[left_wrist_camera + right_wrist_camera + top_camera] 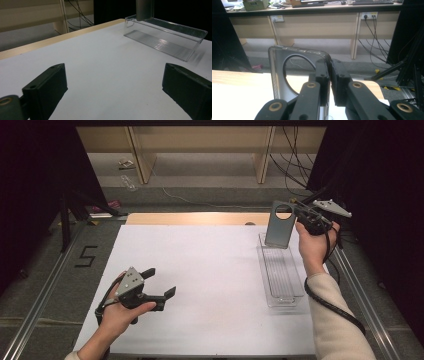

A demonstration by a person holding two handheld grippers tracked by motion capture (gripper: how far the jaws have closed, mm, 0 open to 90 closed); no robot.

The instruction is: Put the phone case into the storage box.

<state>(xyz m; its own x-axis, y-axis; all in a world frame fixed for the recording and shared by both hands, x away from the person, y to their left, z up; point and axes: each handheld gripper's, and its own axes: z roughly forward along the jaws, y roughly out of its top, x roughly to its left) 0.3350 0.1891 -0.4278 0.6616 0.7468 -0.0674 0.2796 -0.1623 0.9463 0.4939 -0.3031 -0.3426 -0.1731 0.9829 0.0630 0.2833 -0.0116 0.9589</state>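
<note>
Counter (200,285) carries a clear tray (280,275) at 3 o'clock, its long axis running 12-to-6. The right claw (294,215) is clamped on the top edge of a grey plate with a round hole (279,227), held upright directly above the tray's 12 o'clock end, so the drop looks straight down. Left claw (159,282) sits at 7 o'clock, jaws spread and empty, well apart from the tray.

Phone case up over the clear tray

The grey phone case (279,225), with its big round camera cut-out near the top, hangs upright over the far end of the clear plastic tray (296,296). That long, narrow, ribbed-floor tray lies empty on the table's right side, running front to back.
</note>
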